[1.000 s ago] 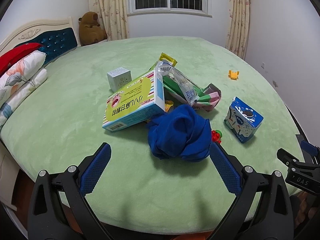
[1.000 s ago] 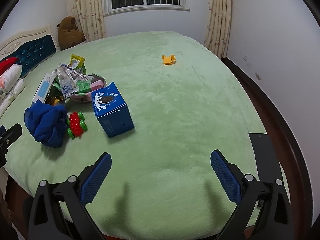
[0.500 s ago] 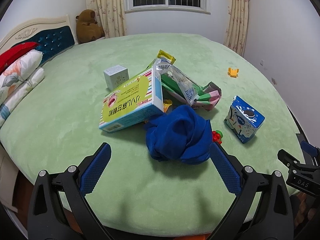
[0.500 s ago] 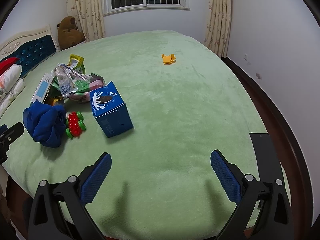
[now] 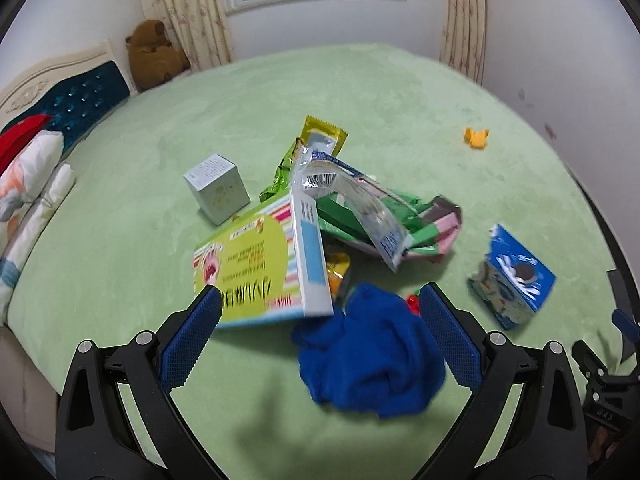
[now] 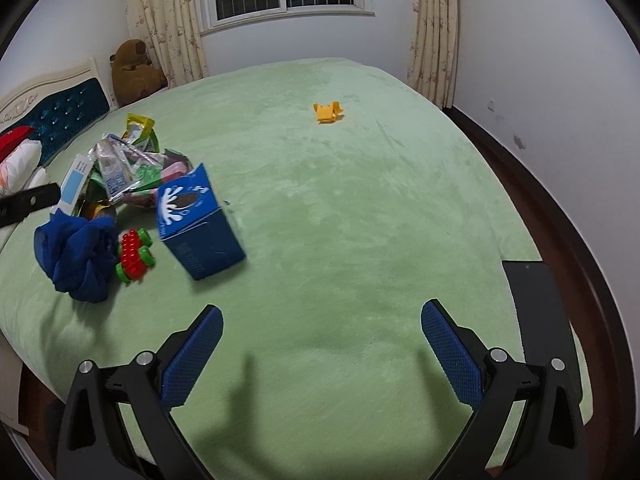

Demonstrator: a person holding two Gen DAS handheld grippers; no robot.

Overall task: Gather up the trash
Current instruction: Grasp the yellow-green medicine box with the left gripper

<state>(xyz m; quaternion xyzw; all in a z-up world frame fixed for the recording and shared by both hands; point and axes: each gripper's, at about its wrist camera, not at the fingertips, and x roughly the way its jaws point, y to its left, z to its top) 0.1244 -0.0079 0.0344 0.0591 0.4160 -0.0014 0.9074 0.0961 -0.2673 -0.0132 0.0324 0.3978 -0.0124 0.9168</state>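
A heap of trash lies on the green bed cover (image 5: pixel 392 92): a striped yellow-green carton (image 5: pixel 256 268), crumpled green and clear wrappers (image 5: pixel 372 216), a yellow sachet (image 5: pixel 322 138), a small pale box (image 5: pixel 218 188) and a blue cookie box (image 5: pixel 514 276). A bunched blue cloth (image 5: pixel 372 360) sits in front of the heap, close before my open left gripper (image 5: pixel 318 336). In the right wrist view the blue cookie box (image 6: pixel 196 220) stands left of centre beside a red and green toy (image 6: pixel 134 250). My right gripper (image 6: pixel 320 356) is open over bare cover.
A small orange piece (image 6: pixel 327 112) lies alone farther back on the bed. Pillows (image 5: pixel 28 184), a padded headboard (image 5: pixel 64 100) and a brown plush bear (image 5: pixel 154 54) are at the far left. Dark floor (image 6: pixel 568 216) borders the bed's right edge.
My left gripper has moved forward toward the heap, so the blue cloth and striped carton now sit nearer its fingers. The right gripper has shifted slightly closer to the blue cookie box.
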